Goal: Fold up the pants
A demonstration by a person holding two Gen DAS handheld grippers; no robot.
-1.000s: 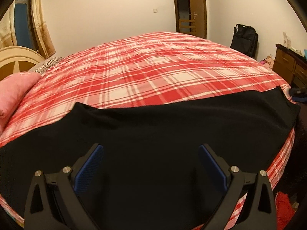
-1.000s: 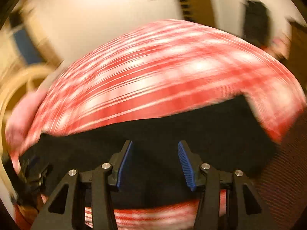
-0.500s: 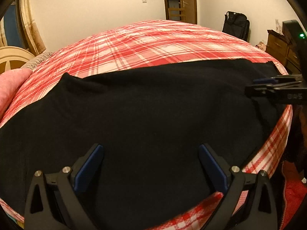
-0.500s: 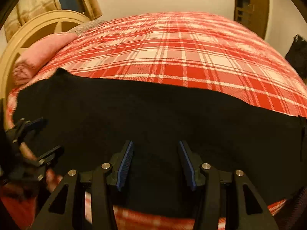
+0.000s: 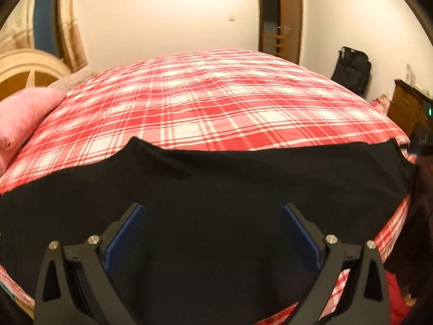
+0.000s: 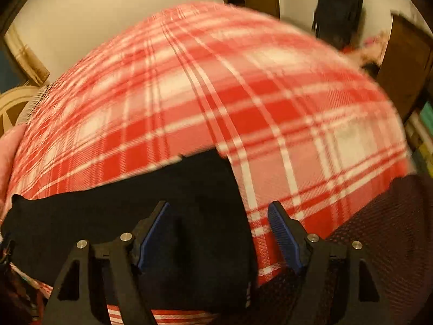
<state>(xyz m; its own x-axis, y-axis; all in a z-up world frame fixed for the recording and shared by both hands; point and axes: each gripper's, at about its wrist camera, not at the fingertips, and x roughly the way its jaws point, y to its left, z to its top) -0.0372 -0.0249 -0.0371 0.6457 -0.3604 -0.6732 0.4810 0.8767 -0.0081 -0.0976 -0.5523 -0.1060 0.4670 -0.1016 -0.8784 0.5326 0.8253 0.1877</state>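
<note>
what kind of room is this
Almost certainly a bedroom in a home: a bed with a red plaid bedspread, a pink pillow beside a cream headboard, and a wooden dresser by the wall.

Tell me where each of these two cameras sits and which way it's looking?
Left wrist: rides on the left gripper, looking down along its open fingers at the black pants on the plaid bed.
Right wrist: rides on the right gripper, jaws opening, aimed over the pants' end; picture blurred.
Shared: pants, bed, pink pillow, door, black bag.
</note>
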